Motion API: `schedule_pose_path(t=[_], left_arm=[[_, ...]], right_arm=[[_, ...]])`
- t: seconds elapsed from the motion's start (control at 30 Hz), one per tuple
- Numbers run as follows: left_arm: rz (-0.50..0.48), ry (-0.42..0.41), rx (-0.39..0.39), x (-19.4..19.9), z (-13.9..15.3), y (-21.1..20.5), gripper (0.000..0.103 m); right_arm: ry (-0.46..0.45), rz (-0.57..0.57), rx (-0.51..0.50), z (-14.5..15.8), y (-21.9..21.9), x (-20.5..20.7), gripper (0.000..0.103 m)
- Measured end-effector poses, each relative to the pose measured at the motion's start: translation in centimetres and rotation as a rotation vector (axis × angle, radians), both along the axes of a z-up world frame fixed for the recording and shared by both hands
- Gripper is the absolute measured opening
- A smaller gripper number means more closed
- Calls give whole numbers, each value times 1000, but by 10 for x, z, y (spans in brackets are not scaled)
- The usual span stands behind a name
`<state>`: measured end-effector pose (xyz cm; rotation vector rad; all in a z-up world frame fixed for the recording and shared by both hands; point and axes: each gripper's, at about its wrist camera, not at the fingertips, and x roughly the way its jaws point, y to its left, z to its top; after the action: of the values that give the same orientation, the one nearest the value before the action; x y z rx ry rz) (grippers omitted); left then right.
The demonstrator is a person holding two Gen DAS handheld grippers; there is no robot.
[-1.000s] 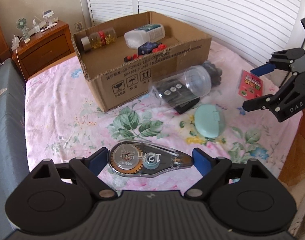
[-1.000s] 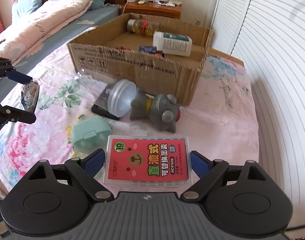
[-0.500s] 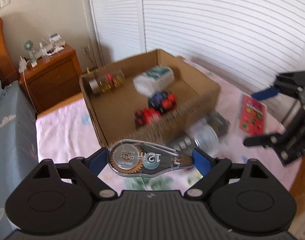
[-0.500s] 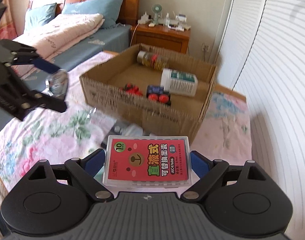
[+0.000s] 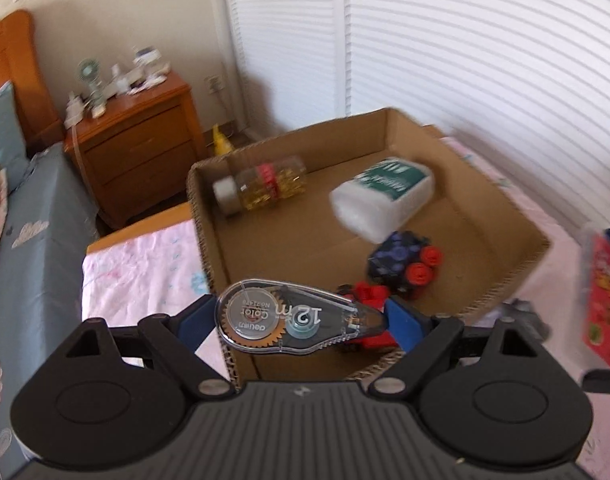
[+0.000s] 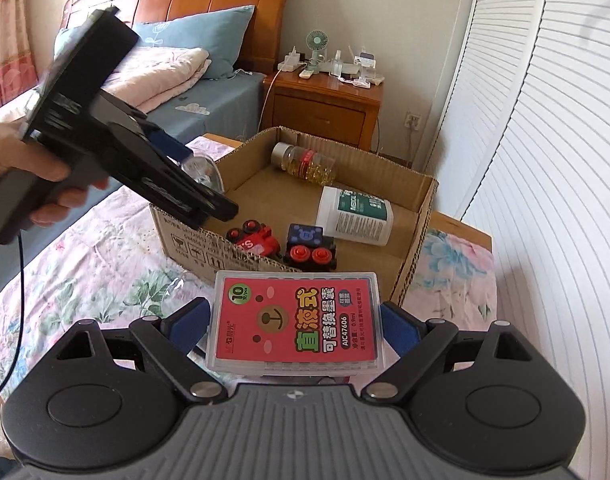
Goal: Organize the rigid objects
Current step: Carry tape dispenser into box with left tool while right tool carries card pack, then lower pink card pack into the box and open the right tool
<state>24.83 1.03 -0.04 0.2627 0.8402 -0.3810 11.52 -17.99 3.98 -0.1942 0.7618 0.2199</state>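
An open cardboard box (image 6: 415,236) sits on a floral bedspread (image 6: 85,280) beside white slatted doors (image 6: 545,160). Inside it lie a clear bottle (image 6: 305,160) of yellow capsules on its side near the far wall, a white bottle (image 6: 355,216) with a green label also on its side, a dark blue toy car (image 6: 311,248) with red wheels, and a red toy car (image 6: 255,238) touching the near wall. In the left wrist view the box contents are blurred, and the red car is mostly hidden behind the held item. The left gripper (image 5: 301,320) clamps a clear correction tape dispenser (image 5: 297,322) between its blue pads, lengthwise across the jaws, above the near left corner of the box. In the right wrist view that gripper (image 6: 209,188) appears from the side, held by a hand (image 6: 33,176) cut off at the frame edge, and only a sliver of the dispenser shows behind its finger. The right gripper (image 6: 295,326) holds a flat clear case (image 6: 295,320) with a red label between its pads, the label facing up, just short of the near wall of the box, above the bedspread. A grey object under the case is mostly hidden and hard to identify. A wooden nightstand (image 6: 325,100) with a small fan and clutter stands beyond the box, next to a bed with a blue pillow (image 6: 209,40).
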Motion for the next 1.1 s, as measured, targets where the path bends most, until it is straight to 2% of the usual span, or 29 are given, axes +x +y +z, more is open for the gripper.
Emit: schedule_pose_path(t=[0.2,0.3,0.67,0.83,1.1], left_arm=[[54,-21,-37,-10,5,14,91],[90,-13,-37,-26,16,21,98],[155,-154,-26,-109,39,43,101],[170,-116,-117,-123,32,55,101],[190,-93,-124,-120,17,62,101]], right_arm=[[-2,7,-15,4,4,10,93],[-7,10,-15,6,5,17,93],[1,9,3,11,23,66,93],[17,-3,16,9,36,94,93],[60,-13,28,-1,55,138,94]])
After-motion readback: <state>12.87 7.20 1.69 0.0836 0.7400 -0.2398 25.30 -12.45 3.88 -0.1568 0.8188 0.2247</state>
